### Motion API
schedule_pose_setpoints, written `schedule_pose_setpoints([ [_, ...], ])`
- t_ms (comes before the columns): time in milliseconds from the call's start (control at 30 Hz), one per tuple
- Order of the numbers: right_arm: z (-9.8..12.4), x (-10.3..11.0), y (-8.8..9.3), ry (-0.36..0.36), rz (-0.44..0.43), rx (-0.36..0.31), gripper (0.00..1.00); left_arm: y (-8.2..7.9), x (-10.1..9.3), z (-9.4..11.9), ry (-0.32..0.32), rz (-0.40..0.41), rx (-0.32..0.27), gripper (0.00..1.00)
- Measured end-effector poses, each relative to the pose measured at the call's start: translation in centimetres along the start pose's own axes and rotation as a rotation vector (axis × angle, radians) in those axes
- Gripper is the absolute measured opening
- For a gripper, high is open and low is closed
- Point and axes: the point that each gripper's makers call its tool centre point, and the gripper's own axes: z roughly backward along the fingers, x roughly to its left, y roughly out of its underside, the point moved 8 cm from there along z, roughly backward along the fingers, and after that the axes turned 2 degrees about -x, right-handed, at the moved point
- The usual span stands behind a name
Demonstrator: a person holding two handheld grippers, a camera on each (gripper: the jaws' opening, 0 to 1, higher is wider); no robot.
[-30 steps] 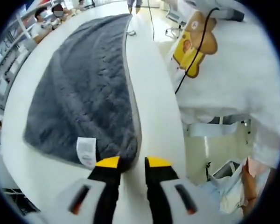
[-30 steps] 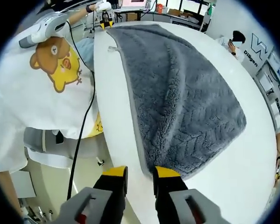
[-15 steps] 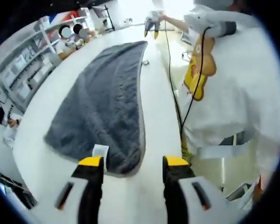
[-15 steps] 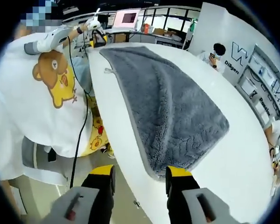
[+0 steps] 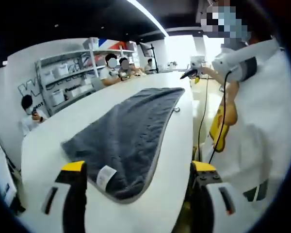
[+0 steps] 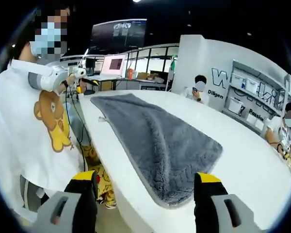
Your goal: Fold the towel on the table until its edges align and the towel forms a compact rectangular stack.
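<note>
White table (image 5: 174, 194) — towel (image 5: 131, 136) just beyond each open hand-held gripper (image 5: 138, 170).

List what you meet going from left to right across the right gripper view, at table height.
Person in a white bear-print T-shirt → grey towel → bare white table → seated person at the far right edge.
</note>
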Motion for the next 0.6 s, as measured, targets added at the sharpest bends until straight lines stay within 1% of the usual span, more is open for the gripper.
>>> schedule_pose_setpoints([
  [33, 0.0, 0.2, 0.0, 0.006, -0.008, -0.015, 0.87, 0.2, -0.1, -0.1, -0.008, 0.006, -0.011, 0.98],
  [67, 0.0, 0.4, 0.0, 0.007, -0.013, -0.031, 0.88, 0.4, -0.2, -0.3, -0.019, 0.028, -0.023, 0.99],
  [233, 0.2, 0.6, 0.1, 0.031, -0.026, -0.093, 0.96, 0.9, -0.5, -0.6, -0.047, 0.085, -0.052, 0.99],
  [300, 0.1, 0.8, 0.0, 0.045, -0.038, -0.114, 0.99, 1.1, -0.6, -0.5, -0.06, 0.121, -0.06, 0.99],
  [367, 0.5, 0.7, 0.2, 0.059, -0.047, -0.138, 0.99, 1.1, -0.8, -0.3, -0.077, 0.119, -0.057, 0.99],
  [433, 0.6, 0.6, 0.5, 0.065, -0.05, -0.145, 0.99, 0.9, -0.9, -0.3, -0.092, 0.126, -0.056, 0.99],
  [533, 0.6, 0.5, 0.8, 0.068, -0.06, -0.164, 1.0, 0.7, -1.1, 0.1, -0.083, 0.129, -0.072, 0.99],
  [600, 0.2, 0.7, 0.9, 0.072, -0.059, -0.155, 1.0, 0.6, -1.1, 0.1, -0.083, 0.115, -0.062, 0.99],
])
